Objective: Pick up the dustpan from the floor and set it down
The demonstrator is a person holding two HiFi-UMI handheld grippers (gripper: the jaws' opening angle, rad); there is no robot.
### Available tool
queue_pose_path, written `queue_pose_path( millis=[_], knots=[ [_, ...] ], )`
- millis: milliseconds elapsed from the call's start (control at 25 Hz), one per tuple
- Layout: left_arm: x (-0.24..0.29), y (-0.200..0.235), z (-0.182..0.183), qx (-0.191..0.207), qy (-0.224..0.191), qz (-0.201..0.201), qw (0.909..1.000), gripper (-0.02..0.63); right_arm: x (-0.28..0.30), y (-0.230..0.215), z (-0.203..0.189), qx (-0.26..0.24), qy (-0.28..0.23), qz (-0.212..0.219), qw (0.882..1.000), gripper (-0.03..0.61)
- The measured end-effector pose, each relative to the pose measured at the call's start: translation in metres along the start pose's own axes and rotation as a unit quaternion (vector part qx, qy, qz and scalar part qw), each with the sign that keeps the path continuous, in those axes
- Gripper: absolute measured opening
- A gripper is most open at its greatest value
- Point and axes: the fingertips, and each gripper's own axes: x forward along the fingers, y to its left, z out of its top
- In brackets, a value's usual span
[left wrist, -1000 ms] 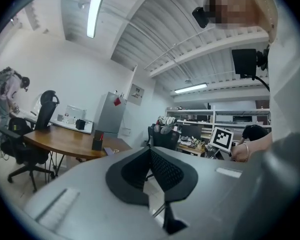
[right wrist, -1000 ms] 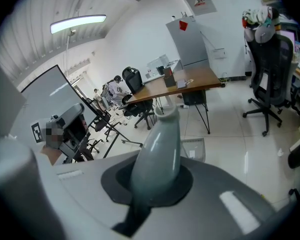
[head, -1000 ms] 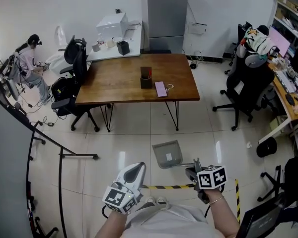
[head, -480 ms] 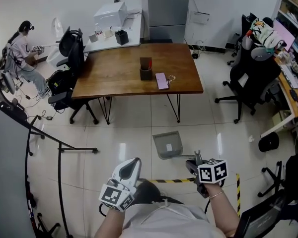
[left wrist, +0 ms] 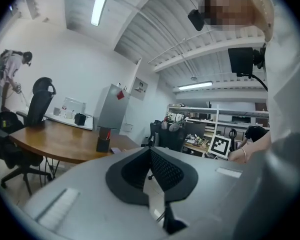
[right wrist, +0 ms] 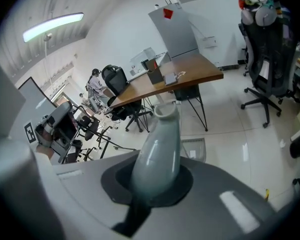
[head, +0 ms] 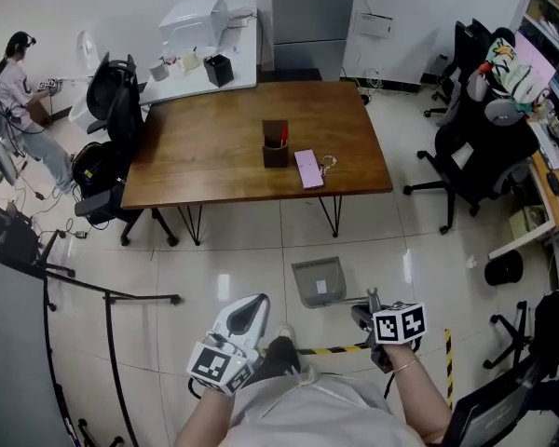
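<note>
**Dustpan gripped by its handle in a tiled office**

The right hand-held gripper [head: 370, 298] is clamped tight on the pale grey handle [right wrist: 160, 149] of the dustpan [head: 319, 280]. The grey pan is low at the white tiled floor [head: 233, 250], just in front of the person and near the legs of a brown wooden table [head: 214, 156]. Whether it touches the tiles cannot be told. The left hand-held gripper [head: 252, 305] is held beside the right one, its jaws closed together with nothing between them. A strip of yellow-and-black tape [head: 331, 349] runs across the floor by the person's feet. On the table stand a dark pen holder [head: 275, 145] and a flat pink item [head: 307, 168]. A black office chair [head: 466, 156] stands to the right.
</note>
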Motion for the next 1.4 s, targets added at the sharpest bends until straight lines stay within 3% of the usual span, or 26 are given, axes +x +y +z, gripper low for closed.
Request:
queue_pose_path(
  millis=[280,560,1000,1240,1360,1400],
  knots=[
    [0.043,0.057,0.021,-0.006,0.002,-0.009,0.9999,0.015,0.043,-0.016,0.044,0.017,0.007,-0.016,1.0,0.005],
    [0.077,0.078,0.023,-0.017,0.008,0.007,0.9998,0.015,0.085,-0.049,0.066,0.031,0.032,-0.013,0.999,0.005],
    [0.114,0.106,-0.06,-0.04,0.053,0.029,0.9974,0.015,0.218,-0.13,0.093,0.009,0.047,-0.033,0.998,0.006],
    [0.118,0.113,-0.086,-0.042,0.069,0.041,0.9959,0.015,0.24,-0.154,0.097,0.026,0.036,-0.042,0.998,0.009],
    [0.115,0.113,-0.093,-0.047,0.073,0.045,0.9952,0.015,0.237,-0.168,0.092,0.014,0.066,-0.089,0.994,0.029],
    [0.114,0.112,-0.091,-0.049,0.075,0.047,0.9949,0.015,0.236,-0.171,0.086,0.006,0.081,-0.105,0.991,0.066]
  ],
)
